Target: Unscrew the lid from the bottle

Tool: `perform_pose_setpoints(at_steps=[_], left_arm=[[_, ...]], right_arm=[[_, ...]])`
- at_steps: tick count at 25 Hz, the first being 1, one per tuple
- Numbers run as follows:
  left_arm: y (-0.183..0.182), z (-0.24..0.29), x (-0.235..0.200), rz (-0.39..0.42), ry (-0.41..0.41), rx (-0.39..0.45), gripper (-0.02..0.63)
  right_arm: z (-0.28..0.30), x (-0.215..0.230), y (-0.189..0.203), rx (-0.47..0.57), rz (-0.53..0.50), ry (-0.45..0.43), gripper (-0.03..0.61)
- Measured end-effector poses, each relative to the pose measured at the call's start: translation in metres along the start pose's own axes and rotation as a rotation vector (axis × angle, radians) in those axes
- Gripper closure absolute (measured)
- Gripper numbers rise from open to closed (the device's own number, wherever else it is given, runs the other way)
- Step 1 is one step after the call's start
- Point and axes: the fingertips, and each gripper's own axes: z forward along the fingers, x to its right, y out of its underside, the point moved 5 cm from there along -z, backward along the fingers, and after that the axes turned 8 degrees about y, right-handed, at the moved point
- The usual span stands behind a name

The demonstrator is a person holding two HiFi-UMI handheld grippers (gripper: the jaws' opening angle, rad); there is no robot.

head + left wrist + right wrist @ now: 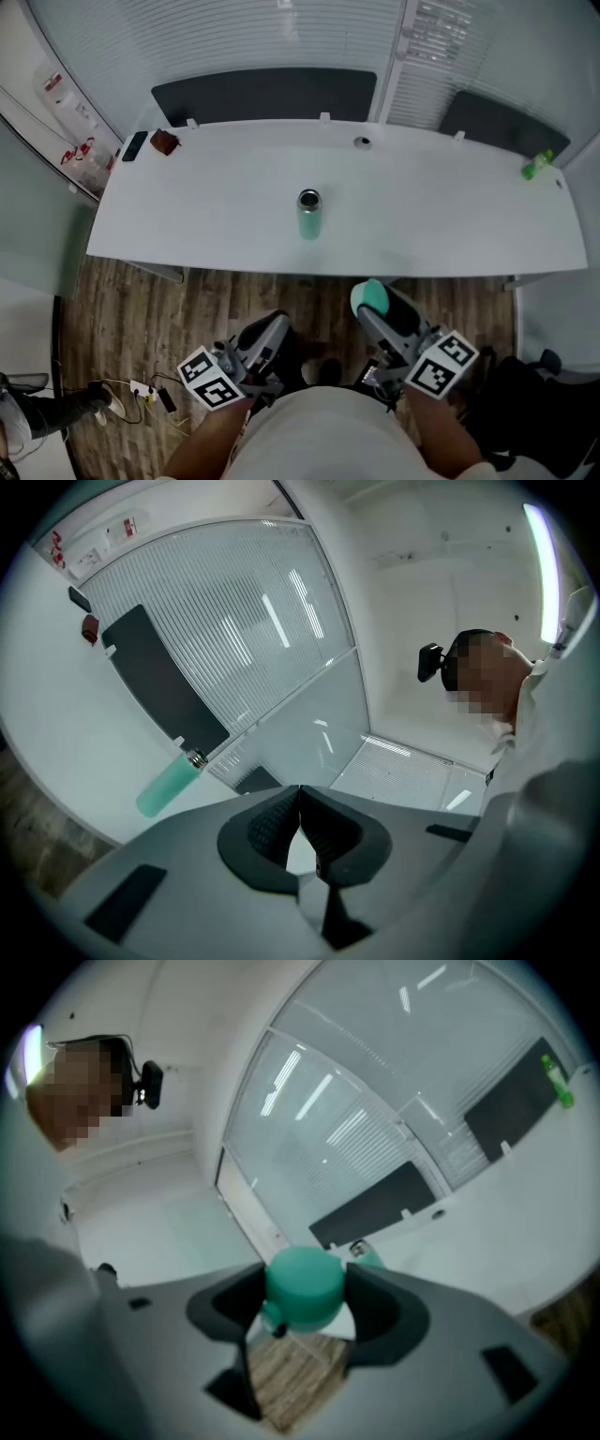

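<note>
A teal bottle (309, 216) with a bare metal neck stands upright, uncapped, on the middle of the white table (206, 216). It also shows in the left gripper view as the teal bottle (169, 782) and, partly hidden, behind the lid in the right gripper view (367, 1256). My right gripper (372, 302) is shut on the teal lid (305, 1286), held off the table's near edge over the floor. My left gripper (274, 330) is shut with nothing between its jaws, also drawn back over the floor.
A dark red object (164, 142) and a black phone (134, 146) lie at the table's far left corner. A small green bottle (536, 166) stands at the far right. Two dark chair backs (265, 94) sit behind the table. Cables (141, 394) lie on the wood floor.
</note>
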Motion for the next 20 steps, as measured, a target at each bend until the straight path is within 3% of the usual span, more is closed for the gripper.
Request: perform_pose_setpoints(at_steps=[8,20], left_arm=[[0.031,-0.018,0.038,0.015,-0.037,0.019,0.598],[-0.004,-0.042,0.036,0.016,0.002,-0.015,0.598]], right_arm=[[-0.031,-0.003,0.017,-0.032,0.001,-0.045,0.298],[-0.024,-0.037,0.014,0.061,-0.003,-0.020,0.298]])
